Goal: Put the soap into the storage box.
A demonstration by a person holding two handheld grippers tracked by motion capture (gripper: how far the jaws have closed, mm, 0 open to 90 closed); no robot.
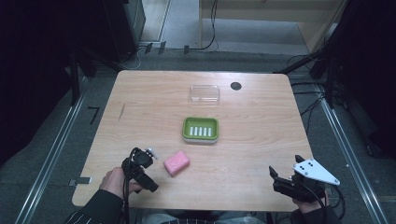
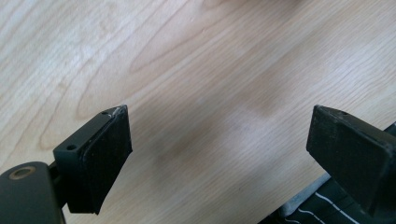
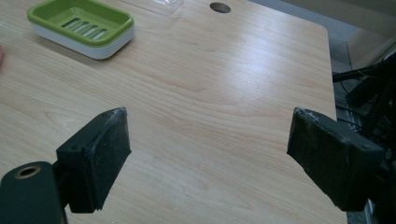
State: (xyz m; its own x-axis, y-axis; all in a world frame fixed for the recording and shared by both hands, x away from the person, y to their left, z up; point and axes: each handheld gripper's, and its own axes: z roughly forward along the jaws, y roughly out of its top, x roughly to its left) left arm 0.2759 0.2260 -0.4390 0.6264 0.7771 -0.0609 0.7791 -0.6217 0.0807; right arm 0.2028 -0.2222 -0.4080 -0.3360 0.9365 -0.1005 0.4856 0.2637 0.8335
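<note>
The pink soap bar (image 1: pixel 176 162) lies on the tabletop (image 1: pixel 261 140) just right of the left gripper (image 1: pixel 152 155), nearer the person than the green soap dish (image 1: pixel 200 129). Both grippers stand wide and hold nothing; the right gripper (image 1: pixel 285 175) waits well apart. To grasp well, turn the left gripper toward the bar, straddle its 2 long sides, and close squarely.

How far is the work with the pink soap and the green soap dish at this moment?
Looks done: nothing. The pink soap lies on the table, apart from the green soap dish, which holds nothing; the clear lid lies behind it. In hand: the left gripper, open, sits beside the soap; the right gripper is open too. Left, probably: grasping the soap and placing it in the dish.
</note>
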